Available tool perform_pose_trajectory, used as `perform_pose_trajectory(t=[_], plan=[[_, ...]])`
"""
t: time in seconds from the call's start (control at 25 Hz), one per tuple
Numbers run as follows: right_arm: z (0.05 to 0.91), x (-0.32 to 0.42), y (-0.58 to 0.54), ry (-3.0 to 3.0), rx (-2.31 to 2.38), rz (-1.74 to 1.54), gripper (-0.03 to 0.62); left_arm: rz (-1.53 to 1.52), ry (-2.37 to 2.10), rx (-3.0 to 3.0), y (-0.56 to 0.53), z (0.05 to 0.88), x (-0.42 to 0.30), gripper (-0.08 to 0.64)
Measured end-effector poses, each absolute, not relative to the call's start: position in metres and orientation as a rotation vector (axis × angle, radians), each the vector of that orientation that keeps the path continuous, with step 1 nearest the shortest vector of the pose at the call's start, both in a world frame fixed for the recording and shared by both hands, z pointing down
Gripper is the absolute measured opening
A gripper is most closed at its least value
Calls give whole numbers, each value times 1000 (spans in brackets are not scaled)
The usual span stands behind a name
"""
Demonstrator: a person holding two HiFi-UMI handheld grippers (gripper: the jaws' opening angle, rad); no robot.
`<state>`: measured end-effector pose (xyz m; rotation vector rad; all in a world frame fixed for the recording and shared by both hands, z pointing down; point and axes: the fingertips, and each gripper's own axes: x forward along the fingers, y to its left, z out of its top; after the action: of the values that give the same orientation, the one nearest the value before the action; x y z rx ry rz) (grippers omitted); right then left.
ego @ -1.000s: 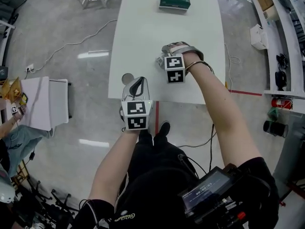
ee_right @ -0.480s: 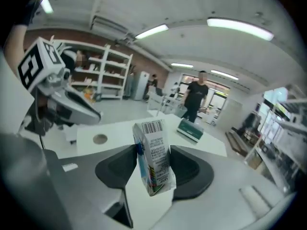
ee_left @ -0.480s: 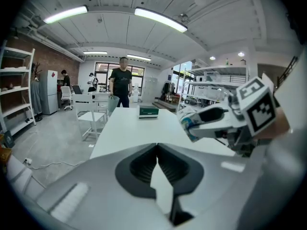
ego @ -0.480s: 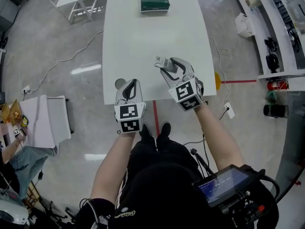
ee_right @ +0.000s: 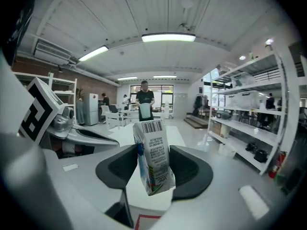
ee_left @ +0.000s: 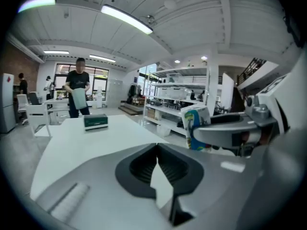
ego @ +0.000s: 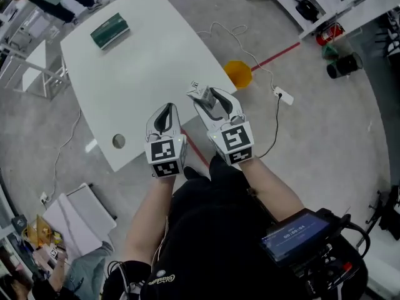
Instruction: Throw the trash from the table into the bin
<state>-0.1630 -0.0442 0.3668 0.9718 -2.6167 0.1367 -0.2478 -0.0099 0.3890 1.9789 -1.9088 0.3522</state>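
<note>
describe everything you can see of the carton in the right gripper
The carton is a small drink box that looks like coated card, white with blue and green print, a barcode near its top and fine print down one face. Its sides look slightly dented. It stands nearly upright, tilted a little, clamped at mid-height between the jaws of the right gripper, with its lower end hanging free. Nothing else touches it. The head view shows it lifted near the table edge.

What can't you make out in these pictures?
- Small print on the carton: blurred in the right gripper view; only the barcode is plain.
- Carton's lower part, head view: hidden by the right tool gripping it.
- Label on the green box: too small in every view.
- Inside of the yellow bin: too small in the head view, and absent from both gripper views.
</note>
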Motion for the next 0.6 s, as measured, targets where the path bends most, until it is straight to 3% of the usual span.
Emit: perform_pose_trajectory(t=[0.28, 0.6], plan=[[389, 0, -119, -2455, 1346, 280, 206, 442, -1634, 2222, -104, 404, -95, 9], [463, 104, -219, -2326, 1427, 445, 199, 490, -1492, 2202, -209, 466, 18, 9]])
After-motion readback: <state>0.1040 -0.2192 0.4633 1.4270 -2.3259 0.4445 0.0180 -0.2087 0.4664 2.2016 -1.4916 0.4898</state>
